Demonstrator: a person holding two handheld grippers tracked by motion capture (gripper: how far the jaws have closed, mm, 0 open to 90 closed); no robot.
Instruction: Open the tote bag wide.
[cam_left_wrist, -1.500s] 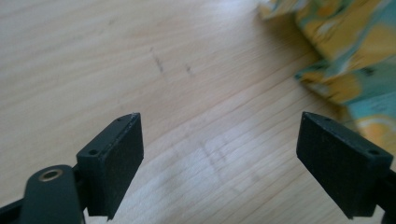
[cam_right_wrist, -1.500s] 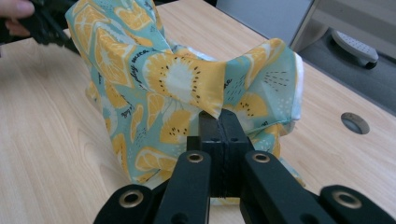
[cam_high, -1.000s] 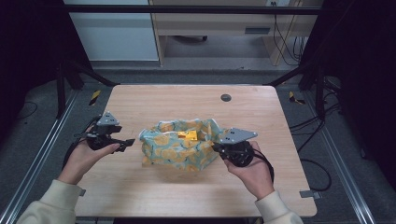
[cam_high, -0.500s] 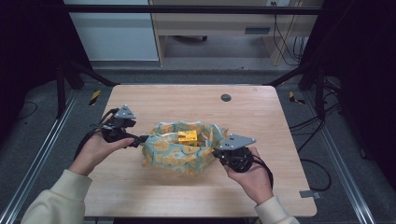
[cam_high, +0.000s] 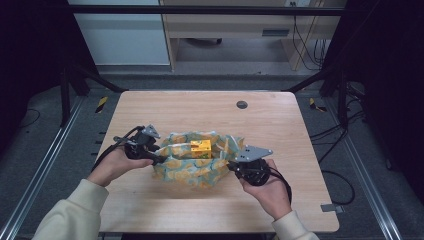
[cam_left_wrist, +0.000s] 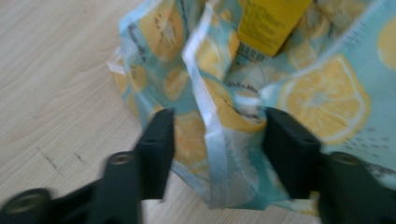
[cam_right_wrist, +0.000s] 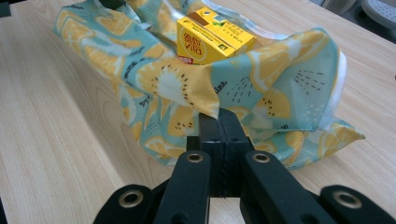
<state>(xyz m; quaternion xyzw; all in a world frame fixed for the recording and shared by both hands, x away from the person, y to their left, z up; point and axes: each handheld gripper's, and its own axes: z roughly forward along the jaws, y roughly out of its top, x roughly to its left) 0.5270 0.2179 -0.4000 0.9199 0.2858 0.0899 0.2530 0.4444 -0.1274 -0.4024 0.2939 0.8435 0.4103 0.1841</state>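
A lemon-print cloth (cam_high: 192, 165) cradles a yellow carton (cam_high: 200, 146). The right hand-held gripper (cam_right_wrist: 218, 122) pinches the cloth's edge; the left hand-held gripper (cam_left_wrist: 217, 140), its jaws just closing, straddles a fold.

Teal lemon-print cloth (cam_high: 192, 167), yellow carton (cam_high: 200, 146)

Wooden bench (cam_high: 165, 112) is sitting bare at far side, dark round grommet (cam_high: 242, 104) lying far right of centre.

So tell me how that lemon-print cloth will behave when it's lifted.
The lemon-print cloth is probably floppy: it folds and sags around the yellow carton. Likely light too. The carton may tip when lifted by an edge.
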